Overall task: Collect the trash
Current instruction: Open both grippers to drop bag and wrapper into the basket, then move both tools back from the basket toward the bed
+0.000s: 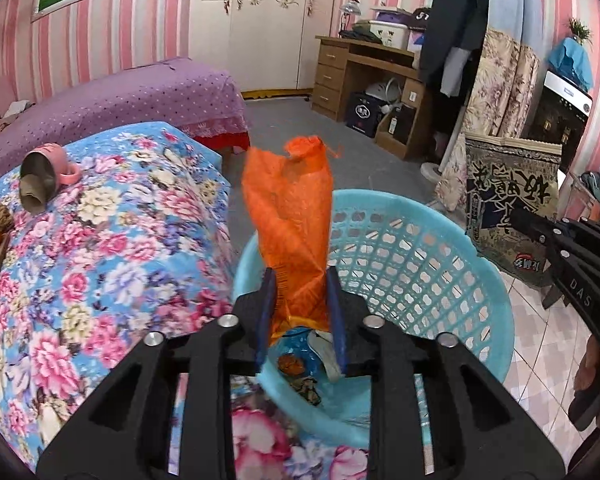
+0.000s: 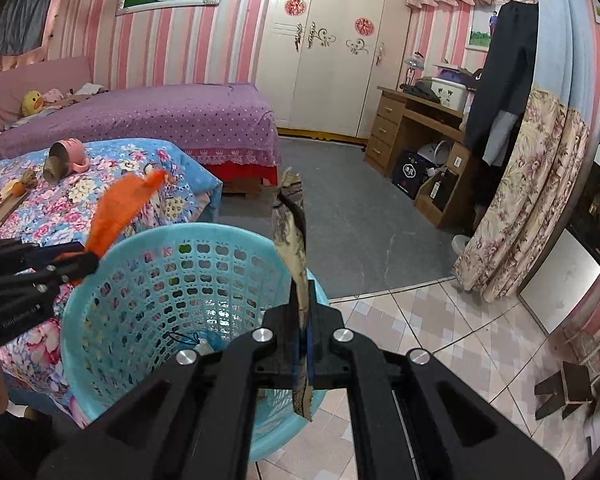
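Wrapper (image 1: 288, 216), orange, light and crinkly, stands between the left gripper's (image 1: 300, 312) part-open pads over the basket (image 1: 420, 248), while the right gripper (image 2: 305, 316) pinches a limp packet (image 2: 294, 240) tight.

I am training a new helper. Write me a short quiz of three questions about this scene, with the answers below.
1. True or false: the right gripper is shut on a patterned wrapper.
2. Which colour is the wrapper between the fingers of the left gripper? A green, B orange, C white.
3. How and where does the pink mug lie?

Key
1. True; the wrapper is over the rim of the blue basket.
2. B.
3. On its side, on the floral cloth.
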`<act>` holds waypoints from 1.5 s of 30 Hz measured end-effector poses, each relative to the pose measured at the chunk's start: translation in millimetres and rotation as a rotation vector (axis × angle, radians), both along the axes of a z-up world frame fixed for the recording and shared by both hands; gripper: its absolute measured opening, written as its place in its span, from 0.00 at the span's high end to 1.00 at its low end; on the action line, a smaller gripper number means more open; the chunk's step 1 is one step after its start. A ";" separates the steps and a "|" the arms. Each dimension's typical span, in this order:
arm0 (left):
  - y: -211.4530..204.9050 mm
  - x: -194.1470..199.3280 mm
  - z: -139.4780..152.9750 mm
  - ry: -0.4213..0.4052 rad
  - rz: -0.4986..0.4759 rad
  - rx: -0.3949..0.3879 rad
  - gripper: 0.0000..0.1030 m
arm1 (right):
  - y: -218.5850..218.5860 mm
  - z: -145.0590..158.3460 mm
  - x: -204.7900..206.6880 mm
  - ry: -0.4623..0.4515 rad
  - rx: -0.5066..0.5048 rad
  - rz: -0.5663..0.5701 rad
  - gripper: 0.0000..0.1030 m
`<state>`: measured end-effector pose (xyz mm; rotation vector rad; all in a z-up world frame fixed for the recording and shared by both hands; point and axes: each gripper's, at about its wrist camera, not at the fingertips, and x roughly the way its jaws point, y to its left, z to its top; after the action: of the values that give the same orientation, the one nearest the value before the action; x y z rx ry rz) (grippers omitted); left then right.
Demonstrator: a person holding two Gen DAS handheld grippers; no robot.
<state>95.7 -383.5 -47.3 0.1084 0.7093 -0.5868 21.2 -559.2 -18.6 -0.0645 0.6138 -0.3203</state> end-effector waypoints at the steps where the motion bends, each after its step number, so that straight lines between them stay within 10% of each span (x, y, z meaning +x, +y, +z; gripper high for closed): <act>1: -2.2 -0.1 -1.9 0.008 -0.014 -0.001 0.59 | 0.2 -1.5 0.8 0.003 0.000 -0.001 0.98; 6: 5.5 1.0 2.1 -0.042 0.026 0.012 0.21 | 2.8 -5.2 3.4 0.005 0.005 -0.001 0.98; 11: 38.3 10.1 17.7 -0.095 0.120 -0.012 0.10 | 7.8 -6.4 4.1 0.006 0.005 0.004 0.98; 28: 133.9 13.5 46.9 -0.179 0.278 -0.008 0.06 | 63.9 -10.9 44.7 0.024 -0.045 0.008 0.94; 31: 149.7 15.7 50.0 -0.182 0.297 -0.008 0.06 | 67.2 -13.8 49.8 0.030 -0.033 -0.005 0.49; 36: 178.5 19.5 54.5 -0.191 0.326 -0.015 0.06 | 80.5 -21.1 57.2 0.045 -0.016 0.018 0.19; 45: 232.2 34.5 59.0 -0.221 0.386 -0.006 0.05 | 116.1 -13.9 63.0 0.025 -0.113 0.009 0.04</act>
<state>130.1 -151.3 11.7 0.0282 0.4952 -0.2031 84.2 -443.1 -32.5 -0.1795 0.6194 -0.3461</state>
